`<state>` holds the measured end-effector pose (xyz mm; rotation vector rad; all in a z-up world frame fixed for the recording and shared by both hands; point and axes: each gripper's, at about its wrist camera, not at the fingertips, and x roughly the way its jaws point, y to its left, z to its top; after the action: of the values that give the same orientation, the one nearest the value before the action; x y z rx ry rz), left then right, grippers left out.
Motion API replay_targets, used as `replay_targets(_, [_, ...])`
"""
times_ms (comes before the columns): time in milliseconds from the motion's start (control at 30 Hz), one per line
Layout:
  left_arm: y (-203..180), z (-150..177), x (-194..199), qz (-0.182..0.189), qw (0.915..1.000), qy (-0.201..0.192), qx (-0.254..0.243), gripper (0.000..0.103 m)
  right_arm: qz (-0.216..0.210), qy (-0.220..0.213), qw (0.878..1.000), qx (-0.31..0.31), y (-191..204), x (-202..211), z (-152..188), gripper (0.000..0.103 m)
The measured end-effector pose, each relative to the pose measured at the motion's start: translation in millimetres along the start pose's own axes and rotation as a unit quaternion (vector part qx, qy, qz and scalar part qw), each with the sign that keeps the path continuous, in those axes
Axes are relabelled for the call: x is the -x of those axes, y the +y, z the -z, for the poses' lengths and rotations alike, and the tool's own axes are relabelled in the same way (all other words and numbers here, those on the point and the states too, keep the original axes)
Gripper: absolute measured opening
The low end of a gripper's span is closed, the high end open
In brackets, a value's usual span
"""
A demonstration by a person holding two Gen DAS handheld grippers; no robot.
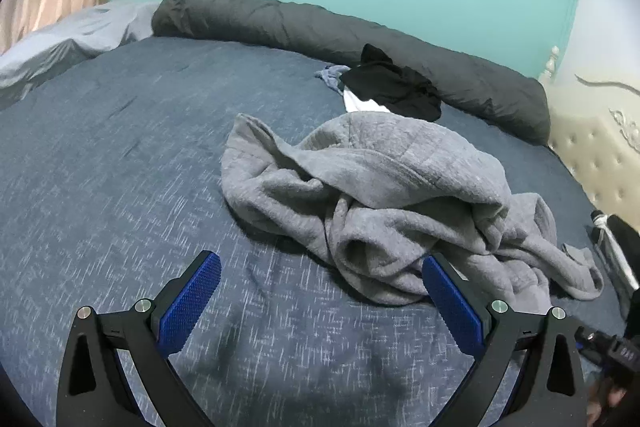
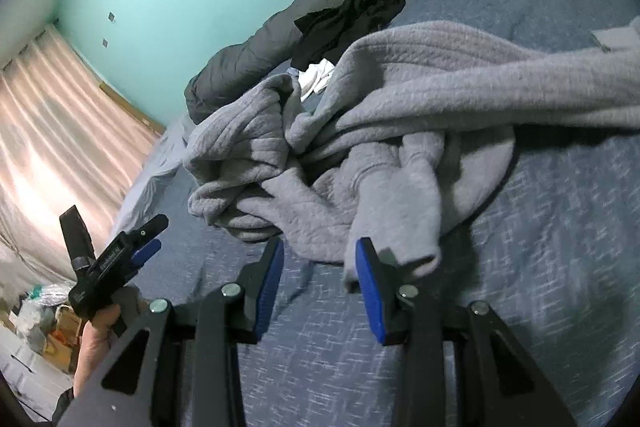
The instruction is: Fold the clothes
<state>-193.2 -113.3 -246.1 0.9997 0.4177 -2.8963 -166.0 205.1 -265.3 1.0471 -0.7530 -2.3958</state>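
A crumpled grey sweatshirt (image 1: 380,195) lies in a heap on the blue bedcover (image 1: 120,187). In the left wrist view my left gripper (image 1: 320,271) hovers just short of its near edge, jaws wide open and holding nothing; the right pad (image 1: 448,299) is beside the fabric. In the right wrist view my right gripper (image 2: 318,259) is open at the near edge of the sweatshirt (image 2: 360,155), and a sleeve cuff (image 2: 404,251) lies against its right finger. The left gripper (image 2: 154,235) shows at the left, held by a hand (image 2: 96,339).
A black garment (image 1: 392,87) and a white one (image 1: 360,103) lie behind the sweatshirt. A rolled dark grey duvet (image 1: 320,27) runs along the teal wall. A pale pillow (image 1: 72,39) sits far left and a tufted headboard (image 1: 592,155) at the right. Curtains (image 2: 60,131) hang beyond the bed.
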Motion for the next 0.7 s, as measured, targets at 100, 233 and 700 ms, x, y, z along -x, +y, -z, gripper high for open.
replay_targets(100, [-4,-1,6,-0.009,0.9999,0.005,-0.004,0.103,0.002,-0.016,1.0,0.003,3,-2,1,0.038])
replay_targets(233, [-12,-8,12,-0.017,0.9998,0.005,-0.011,0.103,-0.008,-0.022,1.0,-0.004,5,-9,-2,0.038])
replay_targets(700, [-30,-39,-8,0.006,0.9989,0.038,-0.026,0.101,-0.036,-0.032,0.998,-0.035,-8,-7,-12,0.038])
